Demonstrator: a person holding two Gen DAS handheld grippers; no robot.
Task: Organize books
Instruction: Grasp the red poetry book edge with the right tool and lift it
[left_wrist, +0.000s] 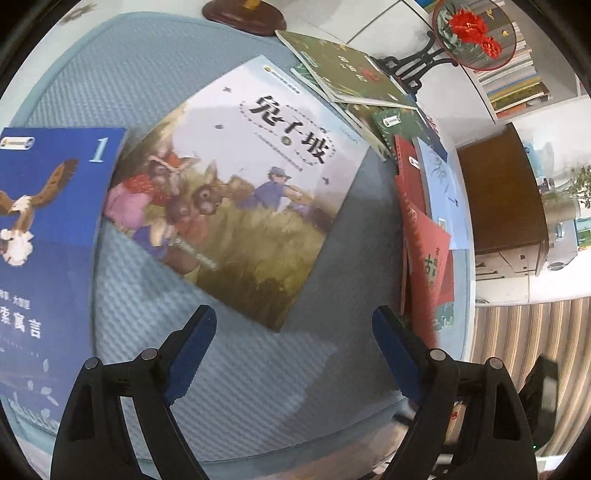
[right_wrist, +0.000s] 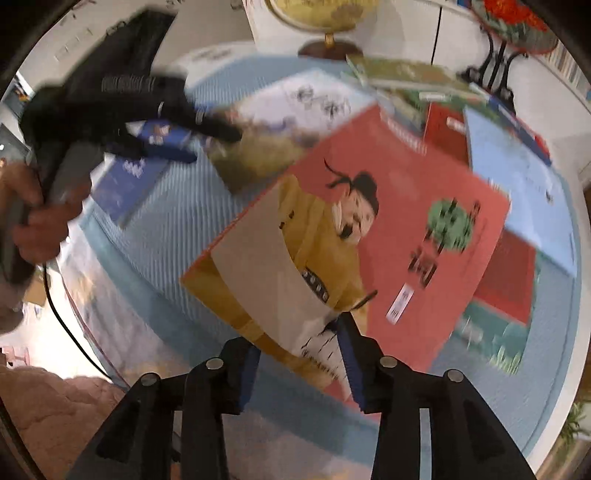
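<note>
Books being sorted on the blue mat (left_wrist: 122, 74).
Red book (right_wrist: 388, 236) is being released, tilted, between the parted right gripper (right_wrist: 299, 354); rabbit book (left_wrist: 240, 184) titled "兔子坡" is lying diagonally beyond the wide-open, empty left gripper (left_wrist: 295, 332).

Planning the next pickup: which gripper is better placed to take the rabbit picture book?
Left. Its open fingers hover just short of the rabbit picture book's near corner, while the right gripper has the red book between its fingers.
</note>
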